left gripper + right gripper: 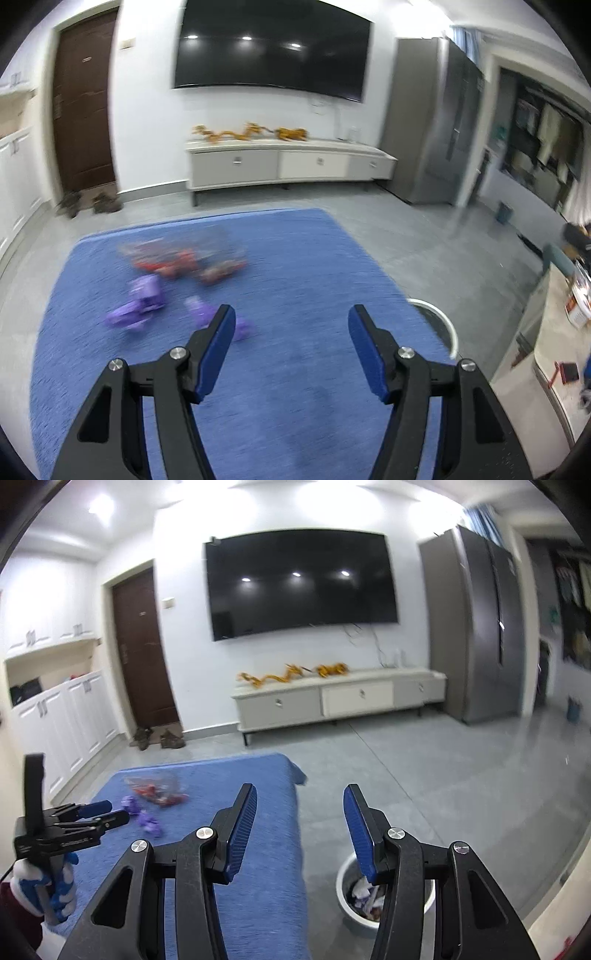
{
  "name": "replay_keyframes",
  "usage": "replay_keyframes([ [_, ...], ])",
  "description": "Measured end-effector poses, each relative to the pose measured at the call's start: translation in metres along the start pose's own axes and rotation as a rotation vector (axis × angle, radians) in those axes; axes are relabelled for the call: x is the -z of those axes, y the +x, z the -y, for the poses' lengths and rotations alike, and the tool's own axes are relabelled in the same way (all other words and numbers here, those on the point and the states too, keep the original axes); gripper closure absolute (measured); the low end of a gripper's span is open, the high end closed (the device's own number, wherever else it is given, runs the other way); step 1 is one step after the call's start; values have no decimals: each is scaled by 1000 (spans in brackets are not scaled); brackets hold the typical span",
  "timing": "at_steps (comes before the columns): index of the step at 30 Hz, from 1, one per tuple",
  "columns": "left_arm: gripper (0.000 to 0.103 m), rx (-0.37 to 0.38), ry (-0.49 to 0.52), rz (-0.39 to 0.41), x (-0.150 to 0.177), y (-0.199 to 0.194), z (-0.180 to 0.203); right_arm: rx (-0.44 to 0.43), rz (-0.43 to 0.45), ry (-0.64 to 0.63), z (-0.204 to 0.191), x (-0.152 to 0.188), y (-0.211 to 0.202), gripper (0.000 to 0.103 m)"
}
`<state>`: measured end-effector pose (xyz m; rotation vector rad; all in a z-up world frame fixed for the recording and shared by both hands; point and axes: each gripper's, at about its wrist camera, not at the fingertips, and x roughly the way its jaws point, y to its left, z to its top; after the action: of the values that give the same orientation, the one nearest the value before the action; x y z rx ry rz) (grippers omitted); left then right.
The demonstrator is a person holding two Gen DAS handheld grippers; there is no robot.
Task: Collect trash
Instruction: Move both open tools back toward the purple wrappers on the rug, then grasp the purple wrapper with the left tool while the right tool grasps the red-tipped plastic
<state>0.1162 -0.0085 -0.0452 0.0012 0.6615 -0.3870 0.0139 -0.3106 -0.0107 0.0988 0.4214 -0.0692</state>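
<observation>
Motion blur smears the purple wrappers (142,302) and what may be a red-filled bag (181,258).

Setting: living room of a home. Wall-mounted television (301,583) upper centre, low white TV cabinet (338,698) beneath it, brown entrance door (142,653) at left with shoes (157,738) on grey floor tiles, blue rug (221,314) in foreground.

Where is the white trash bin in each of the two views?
Left wrist view: bin at lower right, only its rim showing beside the blue rug.
Right wrist view: bin at bottom centre-right, partly behind the right hand-held gripper, trash inside.
Shared landmark: the black TV on the wall.
</observation>
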Motion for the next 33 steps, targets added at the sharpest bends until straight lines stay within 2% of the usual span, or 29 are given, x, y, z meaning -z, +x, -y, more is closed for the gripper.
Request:
replay_keyframes([
  [8, 41, -111, -95, -1, 21, -13, -86, -93, -4, -85, -56, -21, -6, 53],
  [13, 41, -154, -169, -22, 25, 1, -131, -157, -60, -141, -89, -19, 22, 53],
  [20, 41, -187, -156, -89, 26, 42, -158, -256, -182, -157, -124, 0, 97, 53],
  [29, 41, -156, -125, -134, 9, 110, -175, -418, -334, -217, -198, 22, 221, 53],
  [33, 41, -144, -108, -171, 9, 133, -180, -472, -372, -234, -230, 28, 263, 53],
])
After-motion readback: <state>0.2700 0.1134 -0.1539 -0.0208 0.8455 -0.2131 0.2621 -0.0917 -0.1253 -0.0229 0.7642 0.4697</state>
